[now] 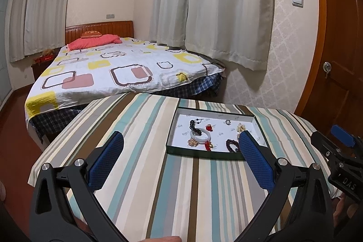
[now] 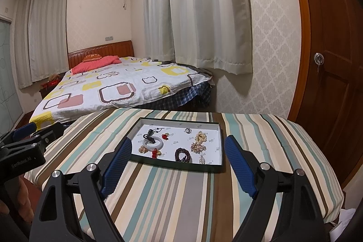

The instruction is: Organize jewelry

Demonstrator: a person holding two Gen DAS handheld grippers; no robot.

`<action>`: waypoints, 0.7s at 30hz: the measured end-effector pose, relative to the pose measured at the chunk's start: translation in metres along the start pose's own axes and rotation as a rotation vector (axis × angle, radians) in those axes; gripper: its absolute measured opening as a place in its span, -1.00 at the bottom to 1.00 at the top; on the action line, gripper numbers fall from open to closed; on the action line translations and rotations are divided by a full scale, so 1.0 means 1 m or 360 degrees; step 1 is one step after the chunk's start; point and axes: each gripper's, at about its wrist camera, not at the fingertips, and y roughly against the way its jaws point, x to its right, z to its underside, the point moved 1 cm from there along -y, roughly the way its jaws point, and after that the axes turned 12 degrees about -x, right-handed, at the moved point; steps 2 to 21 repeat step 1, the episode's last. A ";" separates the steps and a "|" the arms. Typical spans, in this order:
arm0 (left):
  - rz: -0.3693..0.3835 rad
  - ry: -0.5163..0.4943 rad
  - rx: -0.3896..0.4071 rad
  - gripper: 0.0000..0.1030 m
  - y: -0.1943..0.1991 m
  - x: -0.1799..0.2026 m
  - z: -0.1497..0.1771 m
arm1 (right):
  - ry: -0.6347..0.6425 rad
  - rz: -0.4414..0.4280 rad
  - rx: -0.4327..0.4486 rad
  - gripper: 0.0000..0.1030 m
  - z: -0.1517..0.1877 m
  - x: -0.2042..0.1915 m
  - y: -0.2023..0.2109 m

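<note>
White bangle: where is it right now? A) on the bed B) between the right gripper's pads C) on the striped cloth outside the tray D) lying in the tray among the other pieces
D: the white bangle lies flat inside the dark-rimmed tray, next to the dark bead bracelet; the right gripper is open and holds nothing.

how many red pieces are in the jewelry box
2. One red charm lies near the box's middle, just right of the white bangle. The other red charm lies at the near edge, below the bangle. More may hide among the bead clusters.
</note>
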 end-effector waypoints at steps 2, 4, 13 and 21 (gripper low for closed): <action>-0.0008 -0.0001 -0.0009 0.92 -0.005 -0.001 -0.002 | -0.0005 0.0004 -0.0008 0.58 0.000 0.002 -0.005; -0.0008 -0.0001 -0.0009 0.92 -0.005 -0.001 -0.002 | -0.0005 0.0004 -0.0008 0.58 0.000 0.002 -0.005; -0.0008 -0.0001 -0.0009 0.92 -0.005 -0.001 -0.002 | -0.0005 0.0004 -0.0008 0.58 0.000 0.002 -0.005; -0.0008 -0.0001 -0.0009 0.92 -0.005 -0.001 -0.002 | -0.0005 0.0004 -0.0008 0.58 0.000 0.002 -0.005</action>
